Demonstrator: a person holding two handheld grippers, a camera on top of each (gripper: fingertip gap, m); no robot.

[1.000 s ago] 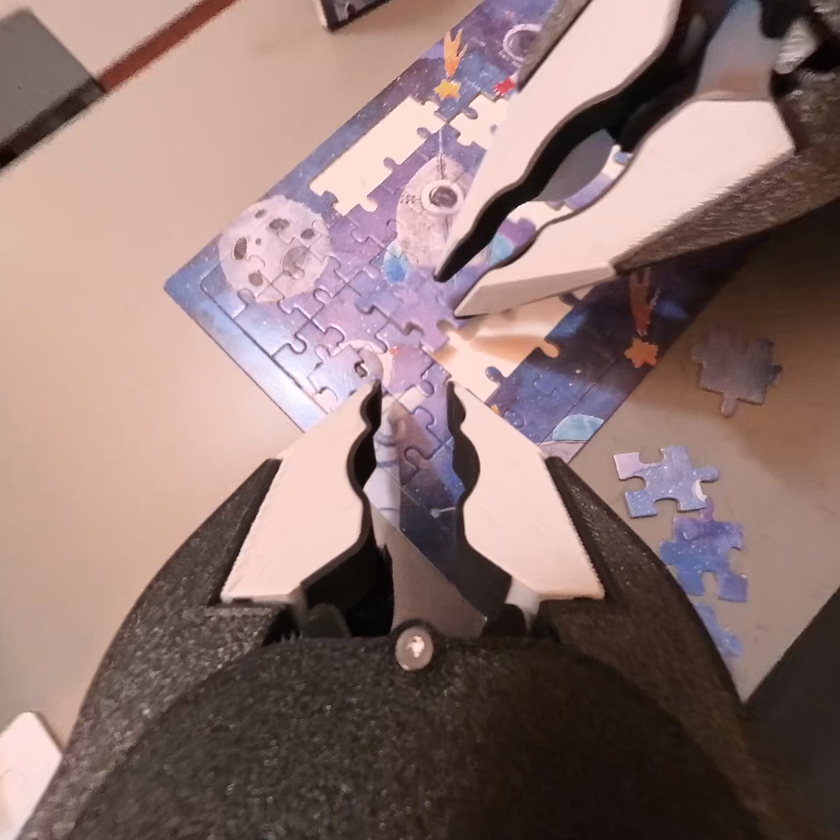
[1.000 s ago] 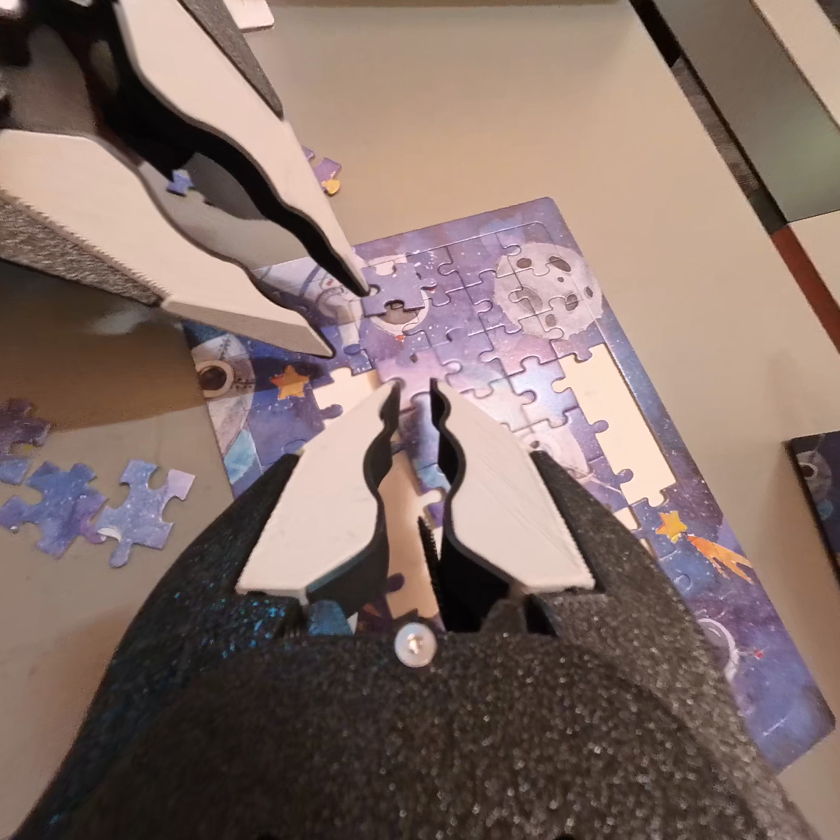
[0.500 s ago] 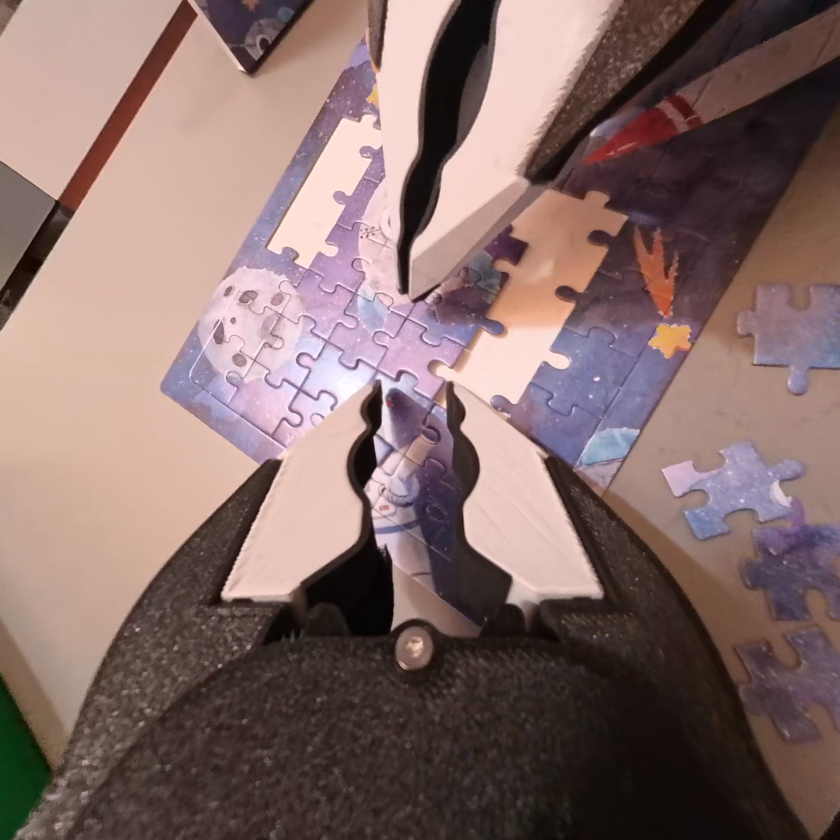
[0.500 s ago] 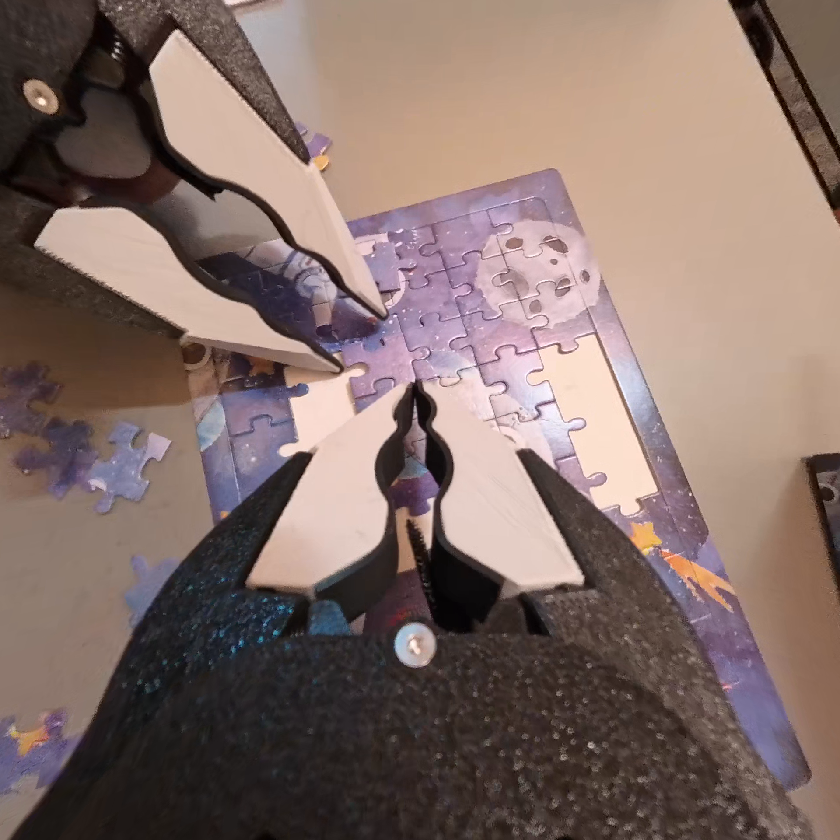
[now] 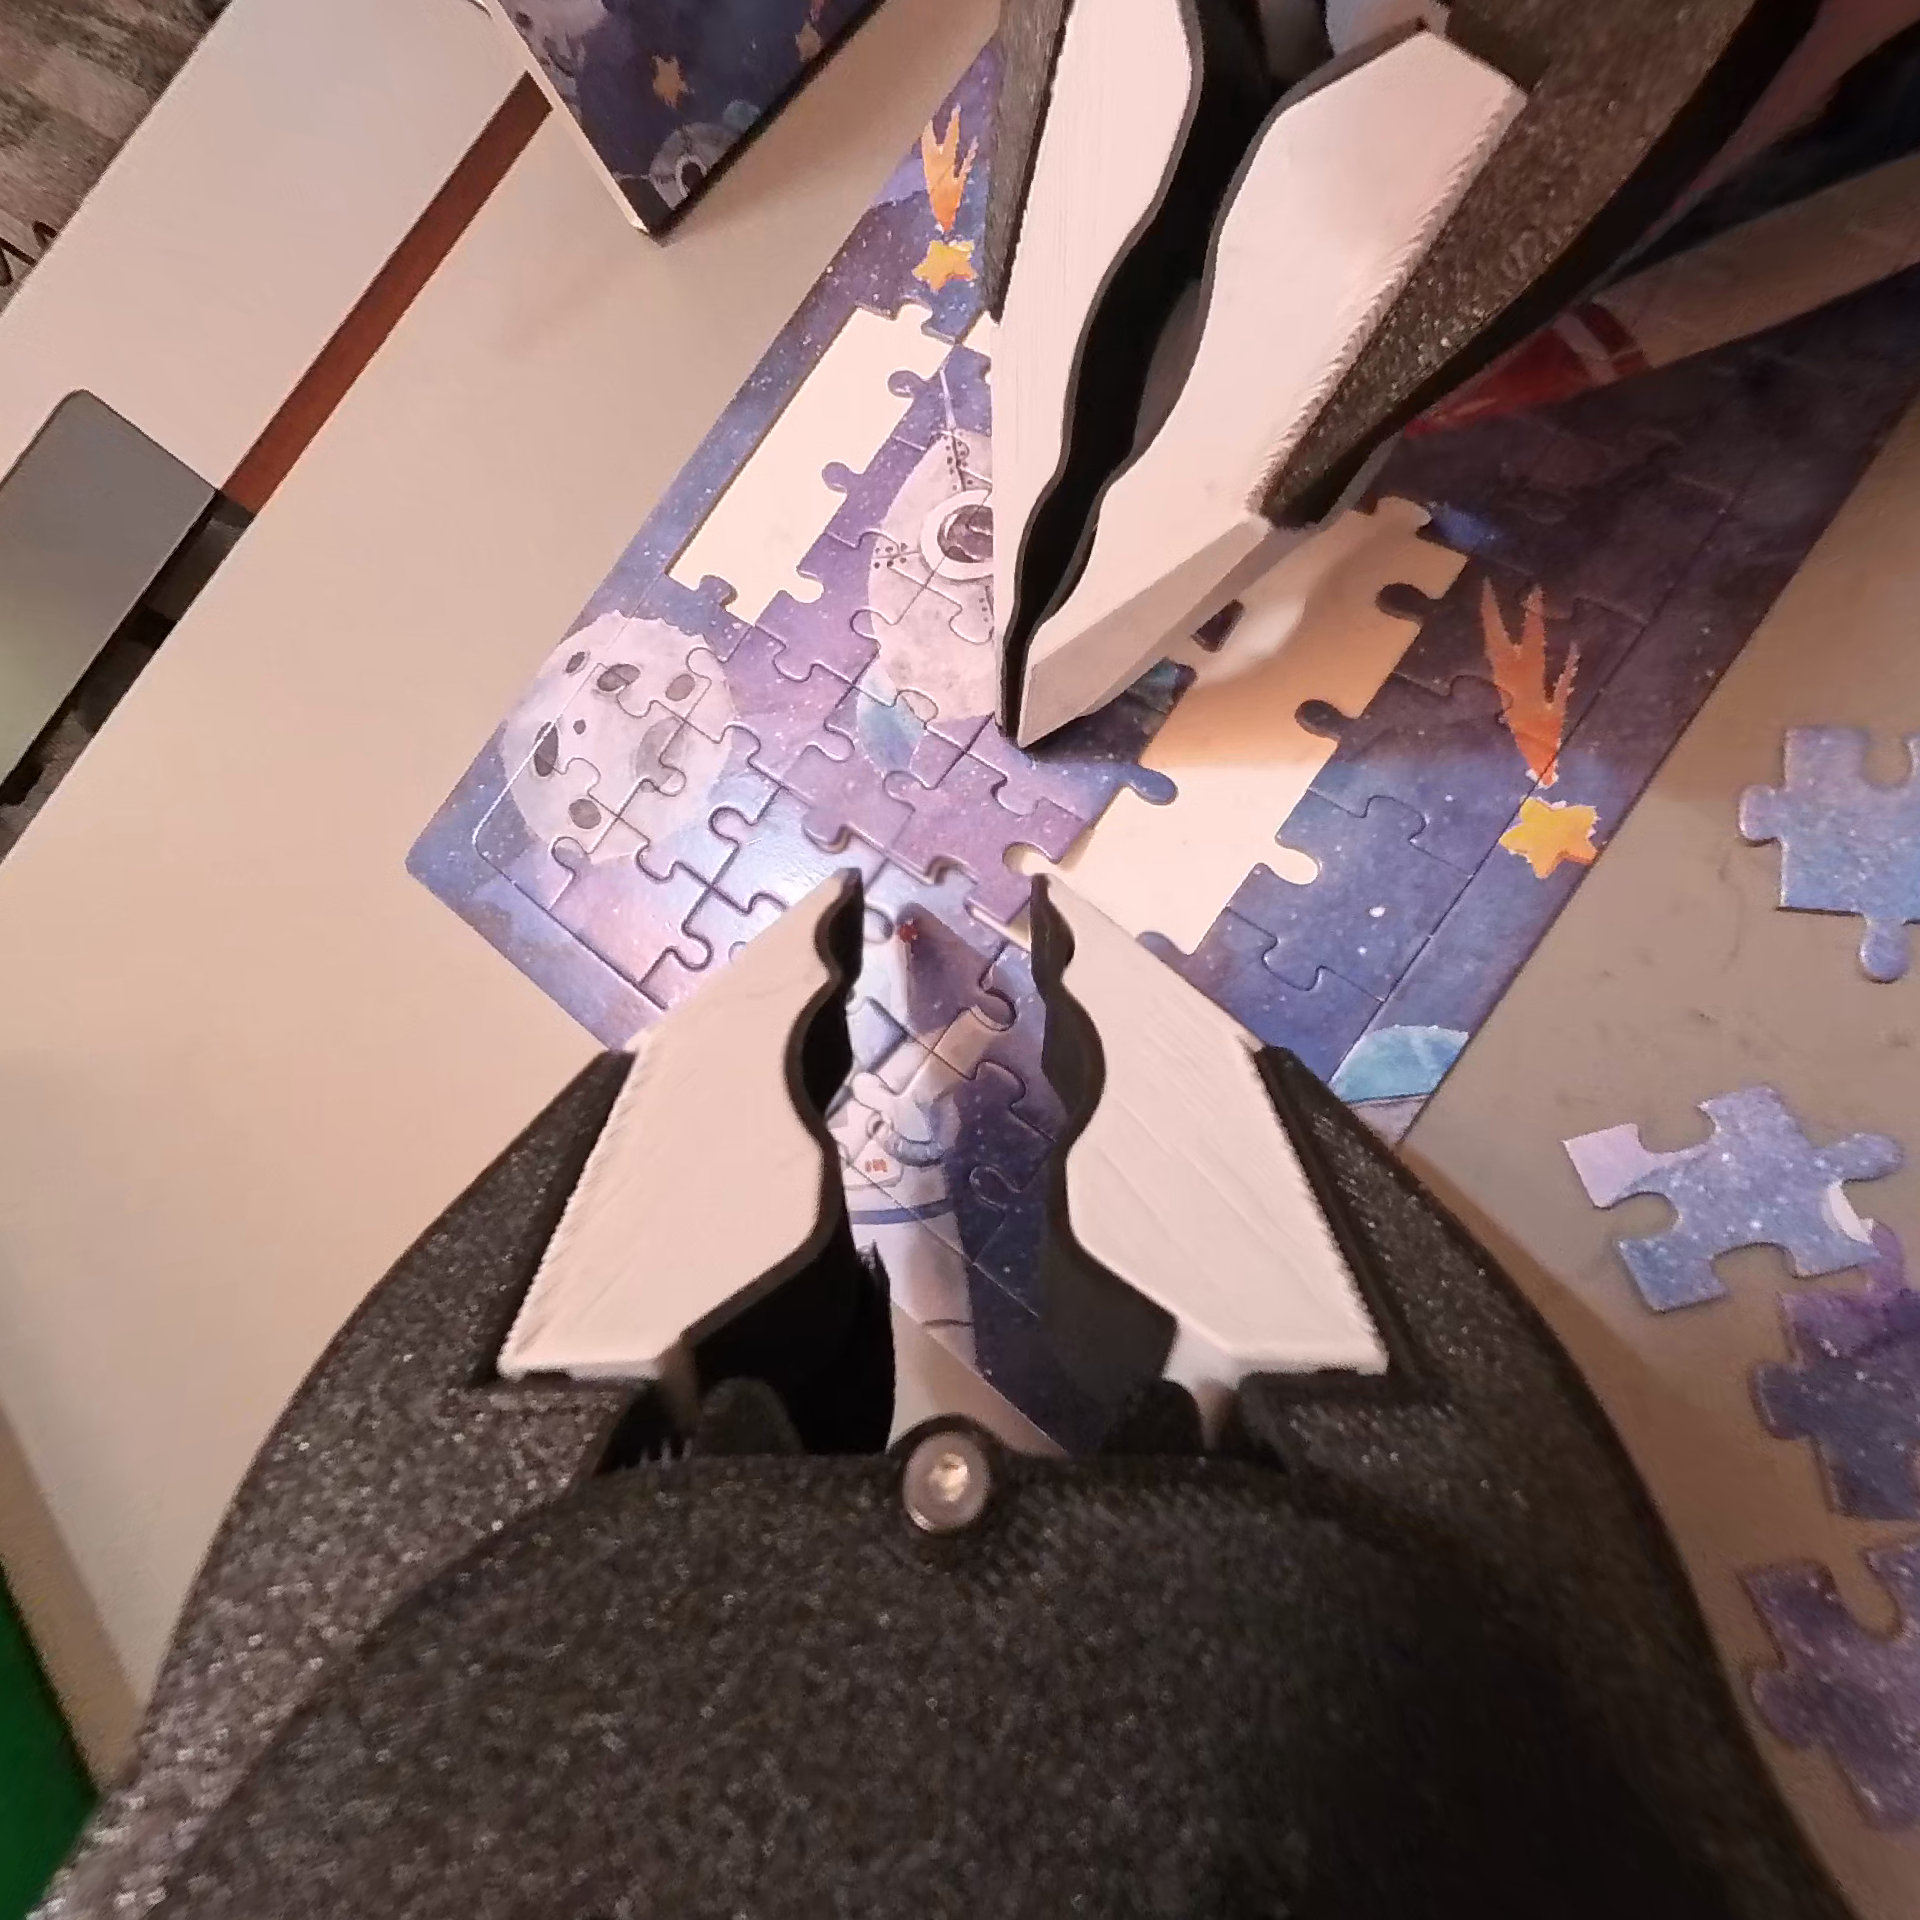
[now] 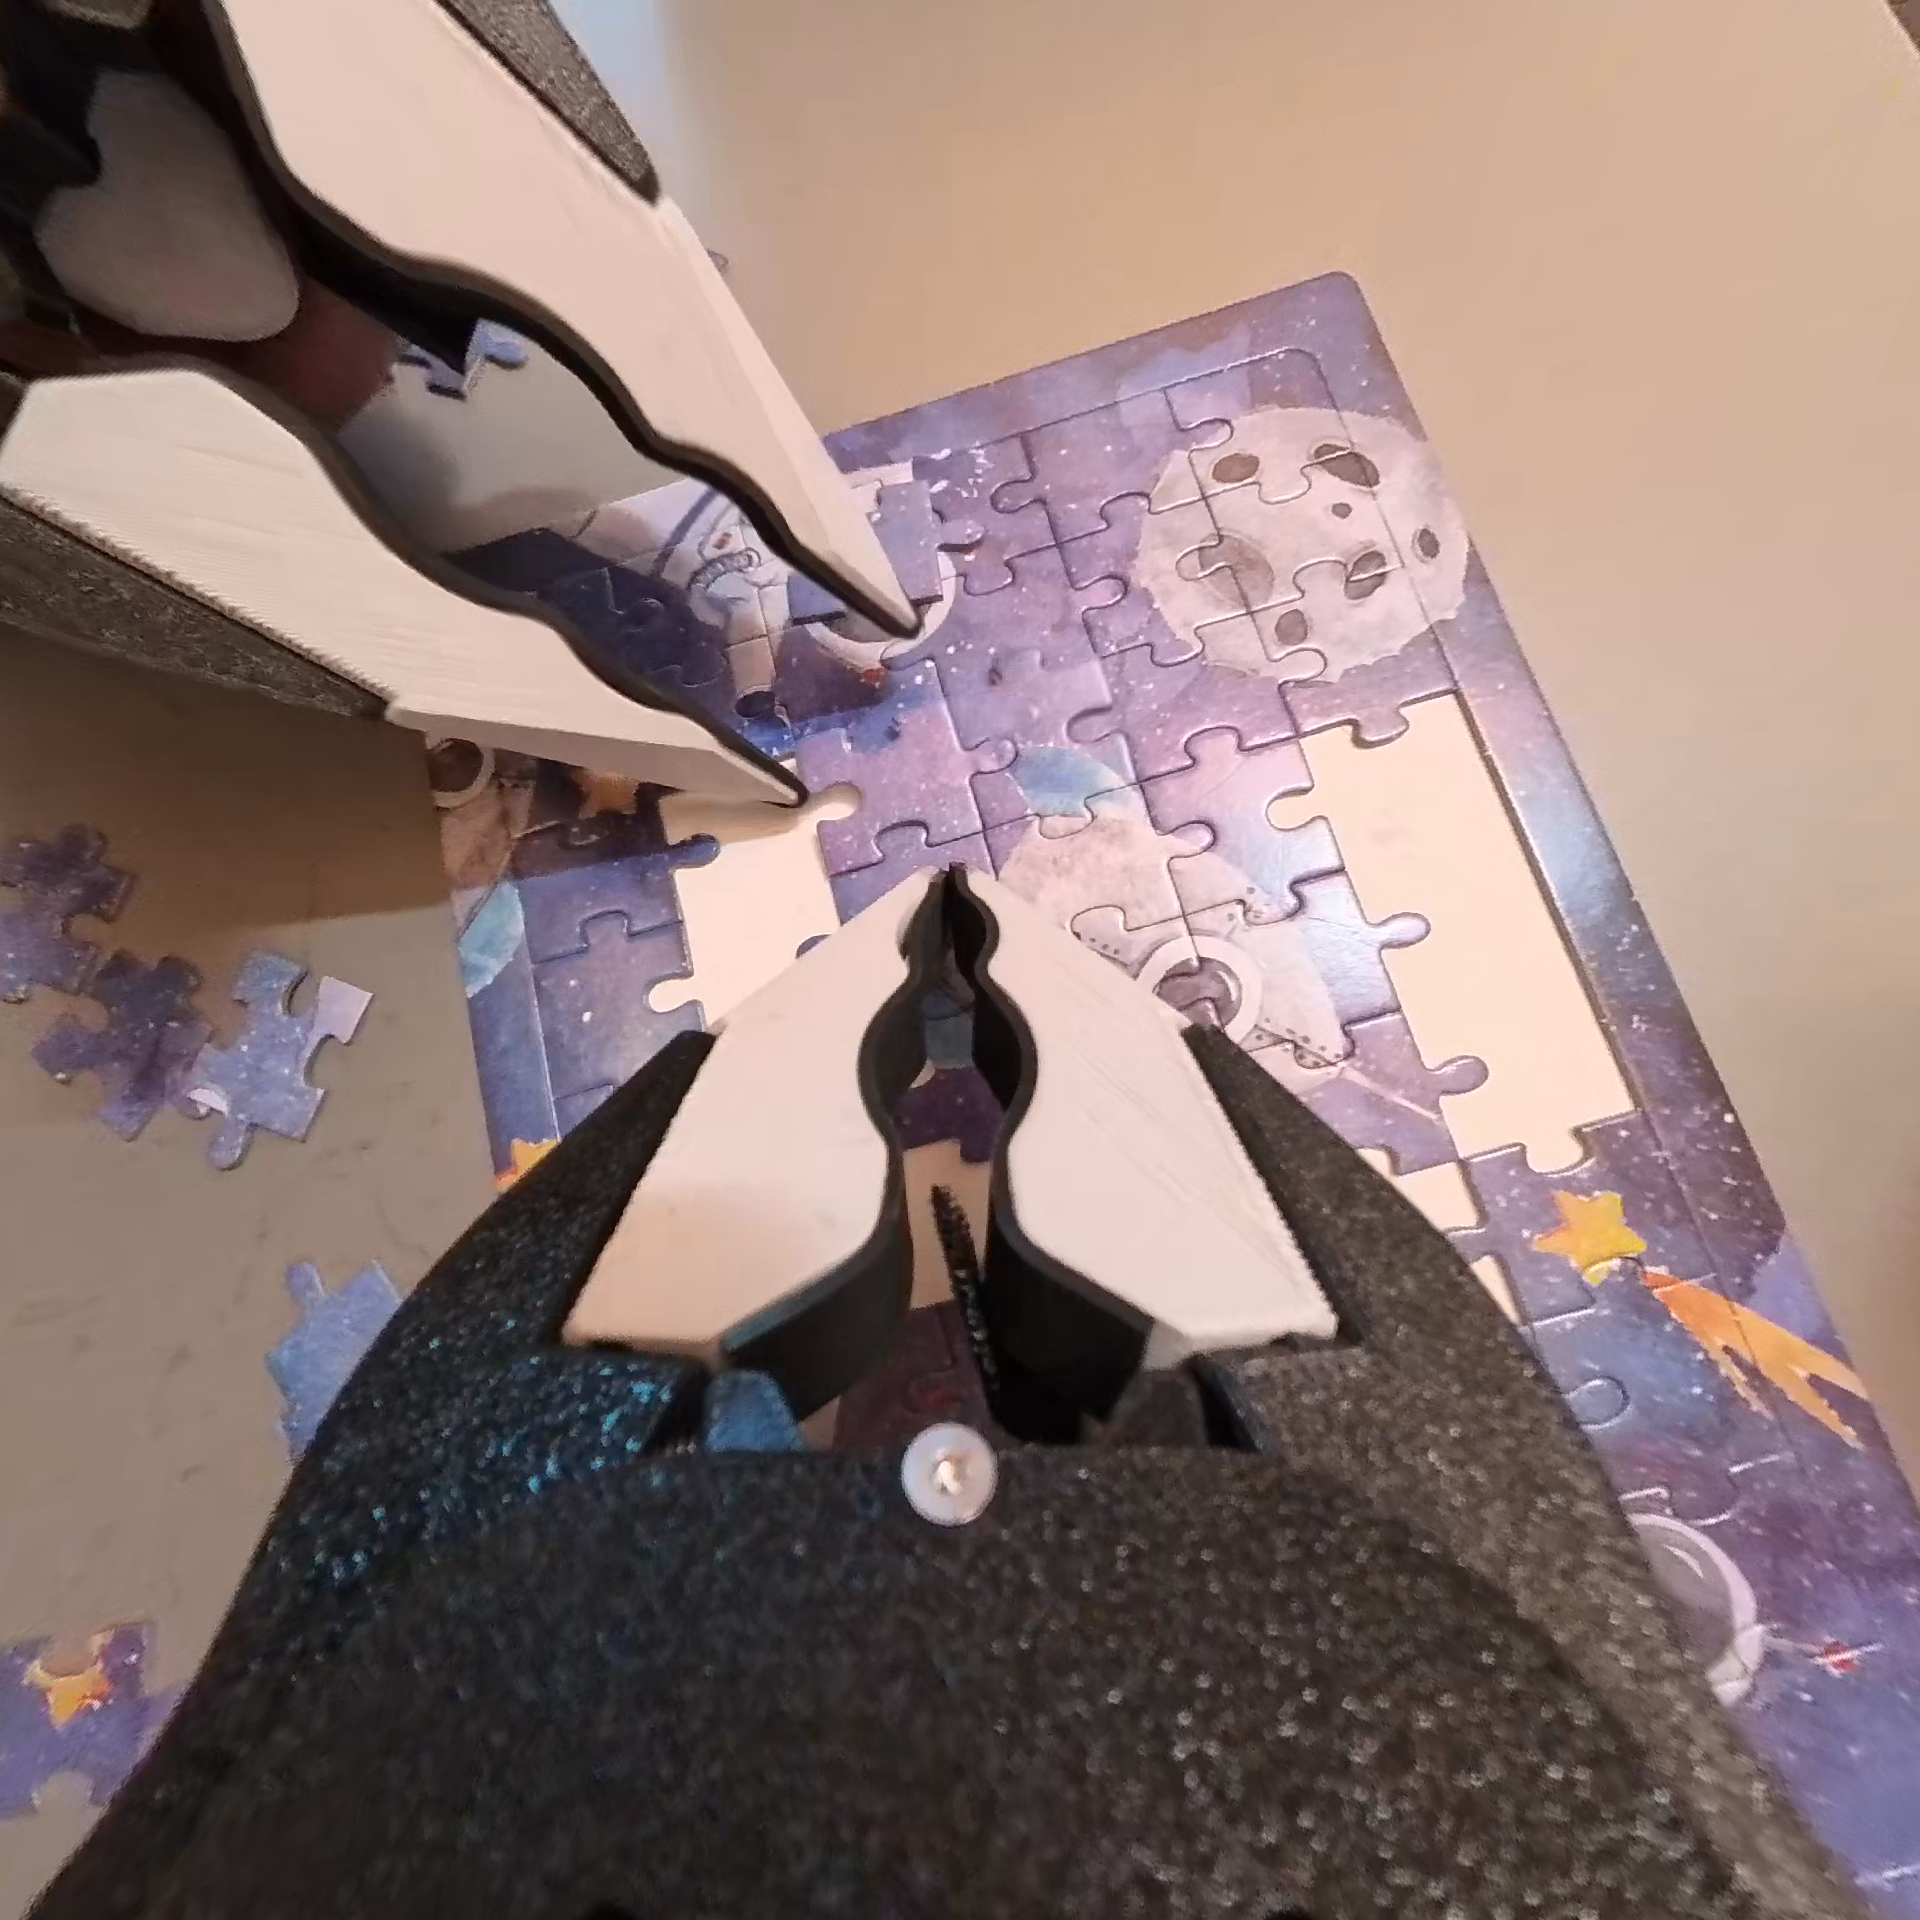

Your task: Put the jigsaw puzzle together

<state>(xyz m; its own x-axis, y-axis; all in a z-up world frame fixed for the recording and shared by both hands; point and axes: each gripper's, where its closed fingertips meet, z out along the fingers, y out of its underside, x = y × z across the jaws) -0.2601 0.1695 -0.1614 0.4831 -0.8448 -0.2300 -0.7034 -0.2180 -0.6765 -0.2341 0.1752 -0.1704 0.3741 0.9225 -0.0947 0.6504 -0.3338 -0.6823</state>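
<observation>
Left wrist view looks down on the purple space-themed jigsaw puzzle board [image 5: 665, 831] lying flat on the beige surface [image 5: 260, 727], with the left claw [image 5: 945, 894] hovering low over its near edge, jaws parted and nothing between them. Opposite it, the right claw [image 5: 1023, 717] comes in from the far side with its jaws pressed together, tip down on or just above the fitted pieces beside the large blank cream gap in the board's middle [image 5: 1226, 790]; I cannot tell whether it actually touches. No piece shows in its grip.

Right wrist view confirms this: the right claw [image 6: 948, 881] is clenched empty, and the left claw [image 6: 852, 717] straddles the notch at the corner of the same gap [image 6: 748, 914]. A second long blank strip [image 6: 1455, 894] lies toward the board's far long edge.

The loose blue and purple cardboard pieces [image 5: 1745, 1195] lie scattered on the surface off the board's long side, to the left claw's right, well apart from both claws. The left claw, already spread, looks the readier to fetch one; the middle gap's long axis runs across the board, so a fetched piece would probably need turning to match.
</observation>
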